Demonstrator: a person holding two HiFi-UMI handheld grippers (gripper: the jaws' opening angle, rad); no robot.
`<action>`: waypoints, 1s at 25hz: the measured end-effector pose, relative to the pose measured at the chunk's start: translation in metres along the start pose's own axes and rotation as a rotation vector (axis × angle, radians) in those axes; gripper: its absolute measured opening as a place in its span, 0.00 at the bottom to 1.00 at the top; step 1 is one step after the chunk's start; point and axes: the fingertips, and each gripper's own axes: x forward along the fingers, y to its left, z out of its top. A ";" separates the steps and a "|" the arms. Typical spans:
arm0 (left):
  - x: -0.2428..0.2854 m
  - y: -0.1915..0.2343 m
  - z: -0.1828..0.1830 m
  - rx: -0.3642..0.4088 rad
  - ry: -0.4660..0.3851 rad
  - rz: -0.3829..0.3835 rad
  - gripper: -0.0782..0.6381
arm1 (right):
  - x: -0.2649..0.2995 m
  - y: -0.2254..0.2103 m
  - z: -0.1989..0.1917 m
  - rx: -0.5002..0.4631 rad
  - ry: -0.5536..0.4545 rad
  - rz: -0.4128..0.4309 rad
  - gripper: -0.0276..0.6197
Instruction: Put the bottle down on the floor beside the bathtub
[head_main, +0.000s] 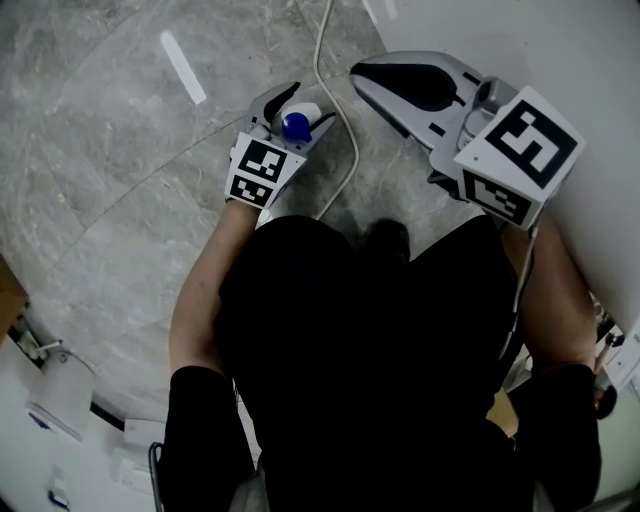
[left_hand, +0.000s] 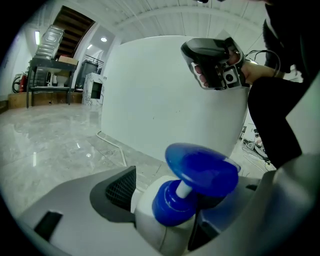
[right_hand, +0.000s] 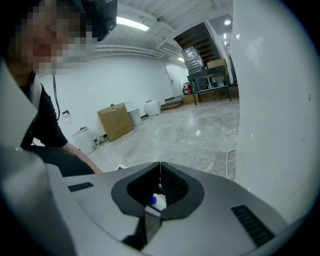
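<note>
A white bottle with a blue pump top (head_main: 296, 126) is held above the grey marble floor (head_main: 120, 180), and my left gripper (head_main: 298, 108) is shut on its body. In the left gripper view the blue pump head (left_hand: 201, 169) fills the middle between the two grey jaws of that gripper (left_hand: 185, 202). The white bathtub (left_hand: 160, 95) stands just beyond it. My right gripper (head_main: 365, 75) is shut with nothing in it, close to the bathtub wall (head_main: 500, 40). In the right gripper view its closed tips (right_hand: 160, 167) leave a small window that shows the bottle (right_hand: 157, 201).
A white cable (head_main: 345, 130) runs over the floor along the foot of the tub. The person's dark clothes (head_main: 360, 360) fill the lower head view. Far off stand a cardboard box (right_hand: 115, 122) and metal shelving (left_hand: 50, 70).
</note>
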 end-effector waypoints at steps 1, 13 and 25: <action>-0.002 -0.001 -0.002 0.002 0.005 0.000 0.54 | 0.000 0.000 0.003 0.000 -0.010 0.001 0.09; -0.033 -0.005 -0.011 0.023 0.032 0.012 0.54 | 0.012 0.010 0.031 -0.032 -0.037 0.026 0.09; -0.127 -0.044 0.024 -0.132 0.157 0.043 0.53 | -0.010 0.058 0.042 -0.007 0.018 -0.092 0.09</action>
